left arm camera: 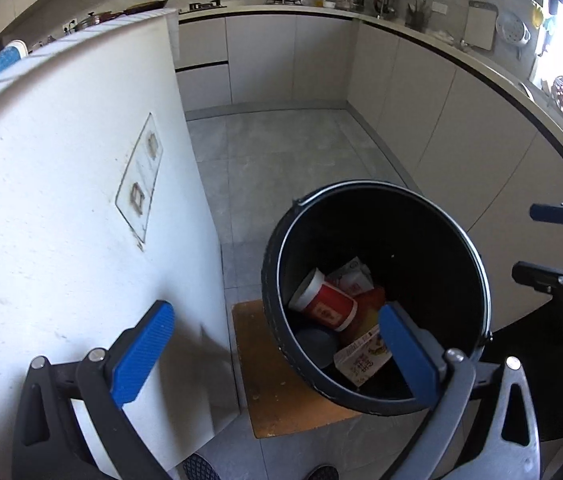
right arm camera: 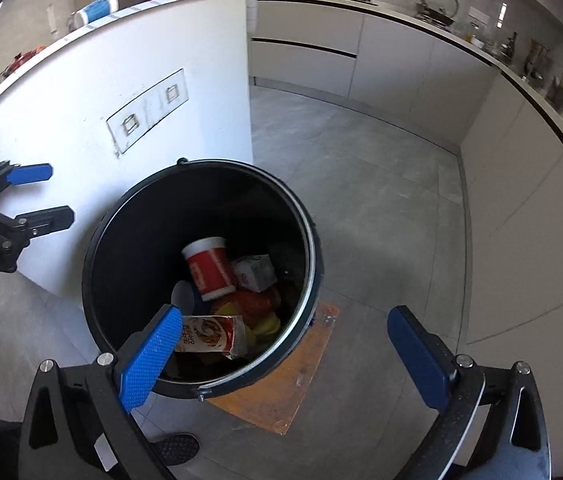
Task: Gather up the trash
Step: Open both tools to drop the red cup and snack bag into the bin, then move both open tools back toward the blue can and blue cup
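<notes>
Left wrist view: I have both tools hovering over the bin (left arm camera: 377, 292), and I judge the step in hand to be the release of trash into it, with nothing left in either tool. The left gripper (left arm camera: 277, 352) stands fully spread and empty; its right finger sits over the bin's near rim, its left finger over the white partition wall (left arm camera: 73, 184). The right gripper (right arm camera: 285, 356) is likewise wide open and empty, its left finger over the bin's near rim, its right finger over bare floor.

Largest to smallest:
- Partition wall: flat, matte white, faintly scuffed, with a clear stuck-on plate carrying two small hooks. It lies beyond the left finger of each tool.
- Floor (right arm camera: 381, 208): grey stone-look tiles, smooth.
- Bin: round, black, rigid plastic, with a thin metal bail handle lying along its rim. It stands ahead of and below both pairs of fingers.
- Wooden board (left arm camera: 273, 384): orange-brown, flat, worn and crumb-specked, under the bin.
- Red cup (right arm camera: 209, 266): cylindrical, white-lidded, lying on its side on the heap.
- Printed sachet (right arm camera: 213, 334): crinkled, torn open, just beyond the right tool's left fingertip.
- White carton (right arm camera: 255, 272): small, creased card.

Next move, in my judgement: lift both tools clear of the rim and look for any trash not yet gathered; none shows outside the bin from here.
</notes>
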{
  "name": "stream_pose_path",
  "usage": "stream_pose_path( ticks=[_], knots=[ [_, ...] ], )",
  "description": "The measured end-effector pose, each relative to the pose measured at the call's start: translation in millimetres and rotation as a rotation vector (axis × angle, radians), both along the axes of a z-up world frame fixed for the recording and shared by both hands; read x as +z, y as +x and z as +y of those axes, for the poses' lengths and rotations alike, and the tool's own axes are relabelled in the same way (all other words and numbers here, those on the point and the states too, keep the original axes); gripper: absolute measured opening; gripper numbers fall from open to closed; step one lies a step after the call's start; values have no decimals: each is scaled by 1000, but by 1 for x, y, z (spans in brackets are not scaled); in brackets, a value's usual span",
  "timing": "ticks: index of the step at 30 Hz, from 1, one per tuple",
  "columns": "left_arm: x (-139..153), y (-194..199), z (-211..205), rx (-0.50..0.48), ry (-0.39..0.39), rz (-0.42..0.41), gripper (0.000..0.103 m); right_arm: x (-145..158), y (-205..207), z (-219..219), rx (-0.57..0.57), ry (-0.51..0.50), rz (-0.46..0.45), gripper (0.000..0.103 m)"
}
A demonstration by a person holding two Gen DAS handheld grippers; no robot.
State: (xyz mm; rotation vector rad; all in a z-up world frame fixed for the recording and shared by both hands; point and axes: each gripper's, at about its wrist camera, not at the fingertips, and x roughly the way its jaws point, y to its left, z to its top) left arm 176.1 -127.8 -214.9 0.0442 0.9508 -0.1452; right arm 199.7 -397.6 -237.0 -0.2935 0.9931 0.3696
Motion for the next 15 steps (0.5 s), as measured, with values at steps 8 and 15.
stream_pose_path(
  ticks=[8,15],
  knots=[
    [31,-6,-3,7,-8,-50,103,44,-14,1,-104,46,-53,103],
    [66,-21,-5,5,-44,-104,103,87,-35,5,-218,95,-112,103]
  ],
)
